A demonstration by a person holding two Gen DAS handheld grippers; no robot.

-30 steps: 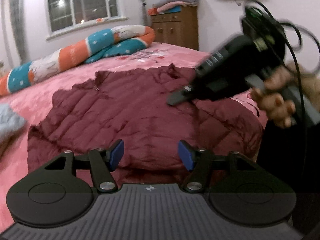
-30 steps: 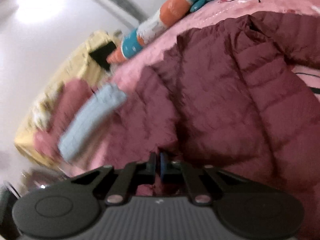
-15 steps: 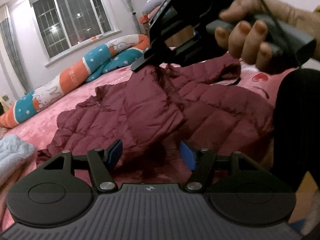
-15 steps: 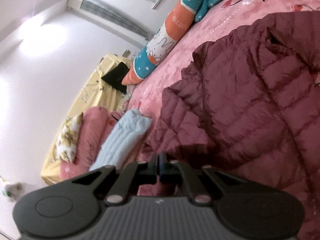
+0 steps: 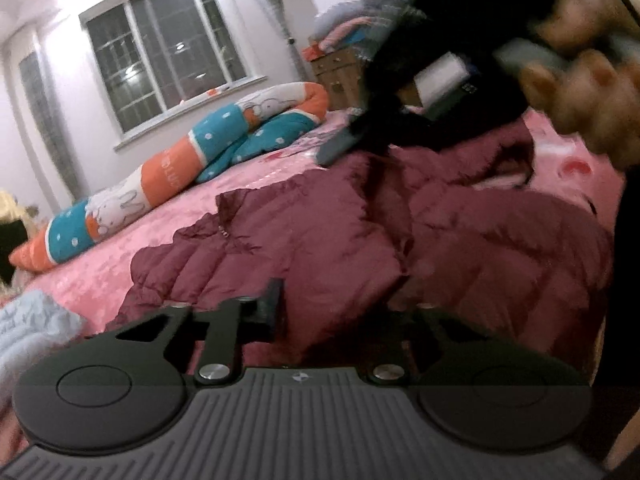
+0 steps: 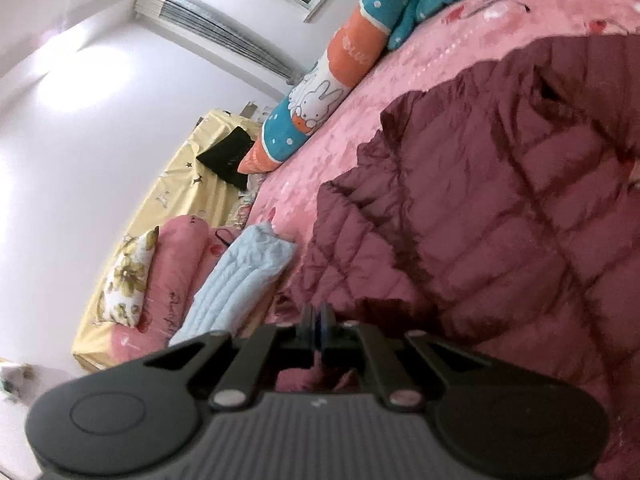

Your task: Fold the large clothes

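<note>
One jacket (image 5: 320, 240) lies on the bed (image 5: 120, 280), spreading ahead of both tongs, its length apparently running away from them. The left tongs (image 5: 304, 312) have just been closing on its near edge and seem to pinch it, one finger hidden under the cloth. The right tongs (image 6: 318, 326), pressed together, hold a raised fold further along, so the two pairs share the fold.

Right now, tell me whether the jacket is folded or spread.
Partly folded: one side of the maroon jacket is doubled over its middle on the bed.
</note>
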